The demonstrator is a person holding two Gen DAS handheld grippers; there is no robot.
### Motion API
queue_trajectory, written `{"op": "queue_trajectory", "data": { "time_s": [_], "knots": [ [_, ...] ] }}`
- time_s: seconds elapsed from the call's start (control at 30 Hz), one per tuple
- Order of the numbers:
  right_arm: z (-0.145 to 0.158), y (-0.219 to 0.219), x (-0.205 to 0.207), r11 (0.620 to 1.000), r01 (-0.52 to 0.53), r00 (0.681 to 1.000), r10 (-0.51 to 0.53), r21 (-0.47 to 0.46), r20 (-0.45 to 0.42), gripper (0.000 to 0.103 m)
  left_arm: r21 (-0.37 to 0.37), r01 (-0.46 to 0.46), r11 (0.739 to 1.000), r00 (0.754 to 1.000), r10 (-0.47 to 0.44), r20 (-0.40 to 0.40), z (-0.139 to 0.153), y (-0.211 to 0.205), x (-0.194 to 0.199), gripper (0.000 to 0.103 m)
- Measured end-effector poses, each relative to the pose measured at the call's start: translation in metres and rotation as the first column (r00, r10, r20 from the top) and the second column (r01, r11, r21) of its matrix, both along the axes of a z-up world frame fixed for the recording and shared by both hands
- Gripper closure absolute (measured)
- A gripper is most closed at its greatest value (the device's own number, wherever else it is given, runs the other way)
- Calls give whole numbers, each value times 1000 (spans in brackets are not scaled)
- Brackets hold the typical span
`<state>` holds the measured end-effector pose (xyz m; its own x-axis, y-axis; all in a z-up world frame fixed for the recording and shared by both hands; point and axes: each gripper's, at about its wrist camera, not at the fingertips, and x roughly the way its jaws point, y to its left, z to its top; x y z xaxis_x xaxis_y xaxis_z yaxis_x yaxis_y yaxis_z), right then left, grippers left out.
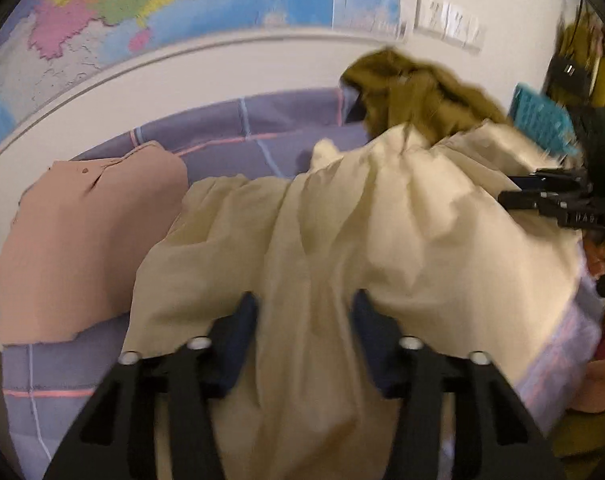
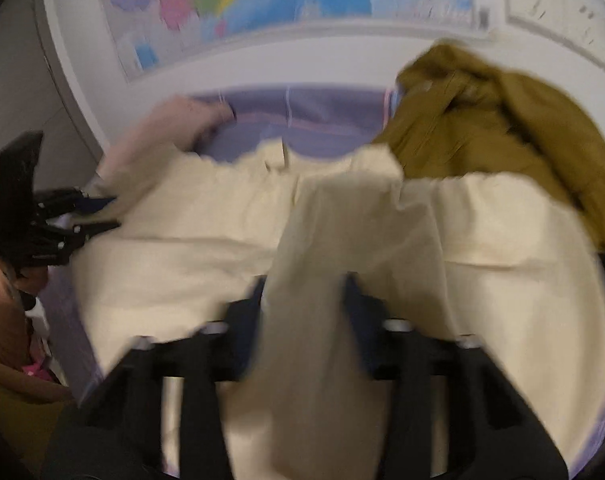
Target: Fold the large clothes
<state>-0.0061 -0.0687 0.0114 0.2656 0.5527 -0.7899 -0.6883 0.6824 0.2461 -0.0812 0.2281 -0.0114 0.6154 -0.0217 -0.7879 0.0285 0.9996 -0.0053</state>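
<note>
A large cream garment [image 1: 382,220] lies bunched across the purple checked bed sheet [image 1: 262,128]. In the left wrist view my left gripper [image 1: 306,308] is shut on a gathered fold of it, and the cloth fills the gap between the blue pads. My right gripper [image 1: 506,192] shows at the right edge, against the same garment. In the right wrist view the right gripper [image 2: 304,288] is shut on a raised ridge of the cream garment [image 2: 222,220]. The left gripper [image 2: 110,212] sits at the garment's left edge. Both views are blurred.
An olive-brown garment [image 1: 414,92] [image 2: 482,120] is heaped at the back right of the bed. A pink garment [image 1: 82,240] [image 2: 150,140] lies at the left. A coloured map [image 1: 182,0] hangs on the white wall behind. A teal object [image 1: 542,120] stands at the right.
</note>
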Motion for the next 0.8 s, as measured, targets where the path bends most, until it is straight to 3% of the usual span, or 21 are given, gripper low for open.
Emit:
{"op": "queue_trajectory", "data": {
  "time_s": [0.03,0.1,0.17,0.23,0.37,0.43,0.53,0.6,0.7,0.73,0.8],
  "knots": [
    [-4,2,6,1000,-1,1000,1,17,-17,98,1,1,1000,1000,-1,2,-2,0,5,71],
    [-2,7,9,1000,15,1000,-15,24,-10,101,-9,-6,1000,1000,6,-2,-3,4,13,92],
    [10,9,15,998,28,999,-30,54,31,102,-20,-11,1000,1000,11,3,-1,8,22,99],
    [26,13,22,996,47,994,-54,73,99,102,-9,-26,1000,1000,26,10,3,11,33,100],
    [43,16,41,989,93,983,-110,119,150,102,21,-116,993,989,113,90,23,25,56,101],
    [28,22,52,989,90,992,-101,118,83,102,44,-152,987,985,148,91,20,33,64,100],
    [-8,30,53,999,48,998,-47,-19,50,100,28,-148,989,989,148,7,-6,40,69,100],
    [-19,27,50,999,32,999,-31,-35,29,99,36,-156,987,988,157,-3,-16,43,67,98],
    [-8,9,45,999,31,999,-31,24,8,73,3,-146,989,989,146,33,-11,46,57,94],
    [-3,1,41,998,33,999,-33,50,8,58,-5,-144,990,989,144,44,-8,46,53,93],
    [16,-26,31,992,37,999,-42,121,32,57,-11,-145,989,987,146,64,-2,47,43,87]
  ]
}}
